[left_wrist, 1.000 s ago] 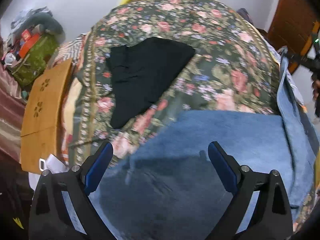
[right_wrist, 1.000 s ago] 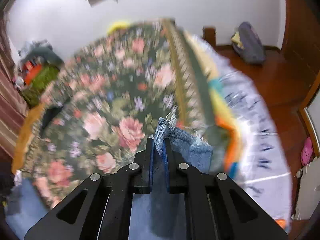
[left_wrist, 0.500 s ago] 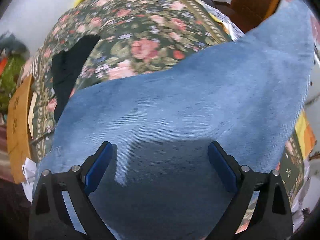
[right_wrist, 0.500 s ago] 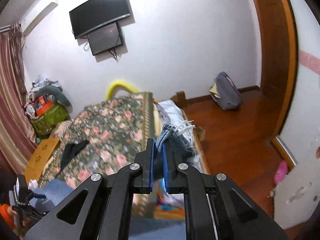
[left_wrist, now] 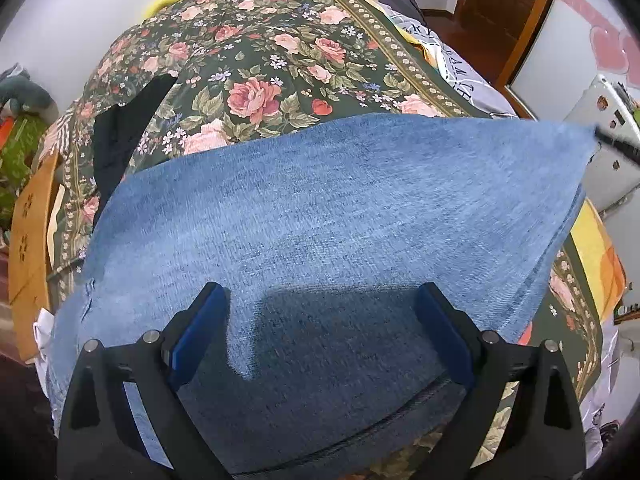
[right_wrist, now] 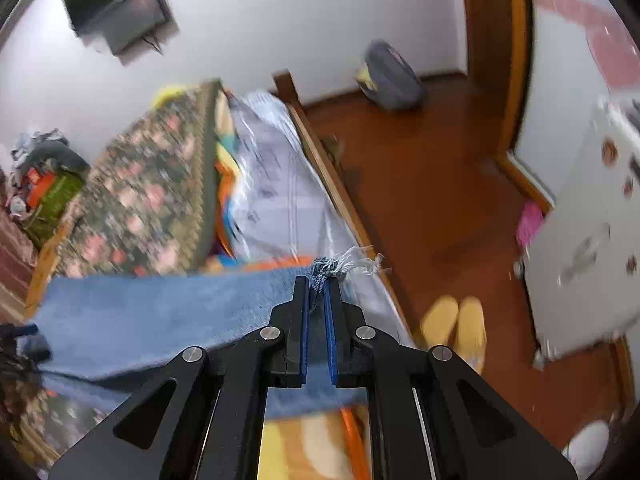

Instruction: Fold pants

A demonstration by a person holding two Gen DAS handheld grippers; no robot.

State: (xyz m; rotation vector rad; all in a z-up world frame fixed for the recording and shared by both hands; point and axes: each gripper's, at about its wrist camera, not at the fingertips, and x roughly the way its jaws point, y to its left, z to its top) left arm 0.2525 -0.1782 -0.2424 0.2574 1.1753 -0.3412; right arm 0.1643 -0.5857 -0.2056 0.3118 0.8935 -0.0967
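Note:
Blue denim pants (left_wrist: 340, 220) lie spread over a floral bedspread (left_wrist: 260, 60). One leg is stretched taut to the right, off the bed. My right gripper (right_wrist: 316, 284) is shut on the frayed hem of the pants (right_wrist: 160, 320) and holds it in the air beside the bed. My left gripper (left_wrist: 320, 304) is open and empty, hovering just above the denim with one finger (left_wrist: 196, 332) on each side of a shadowed patch.
A black garment (left_wrist: 120, 136) lies on the bedspread at the left. A wooden board (left_wrist: 28, 232) stands at the bed's left edge. Right of the bed is a wooden floor (right_wrist: 440, 200) with yellow slippers (right_wrist: 456, 324), a white cabinet (right_wrist: 584, 248) and a grey bag (right_wrist: 388, 76).
My right gripper has pulled the hem out to the right and lower, off the bed's side. The denim leg now stretches flatter and wider under my left gripper, which stays open.

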